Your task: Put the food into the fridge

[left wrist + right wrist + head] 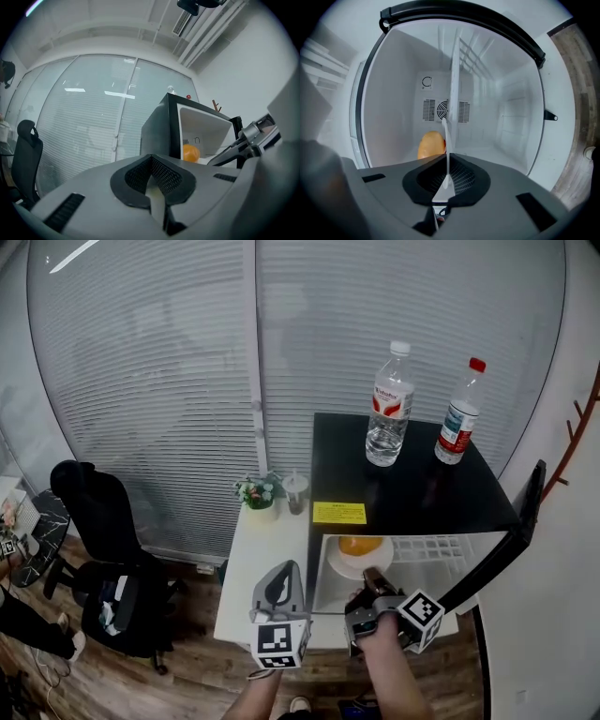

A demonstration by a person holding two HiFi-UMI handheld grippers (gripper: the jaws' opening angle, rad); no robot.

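Food here is one orange lump on a white plate, at the front of the open black fridge. Honestly can't tell what it is, it's too small. In the right gripper view it's half hidden behind the jaws. The right gripper is clamped on the plate's near rim, with the plate showing edge-on as a thin white line. The left gripper hangs just beside it, jaws pressed together on nothing.
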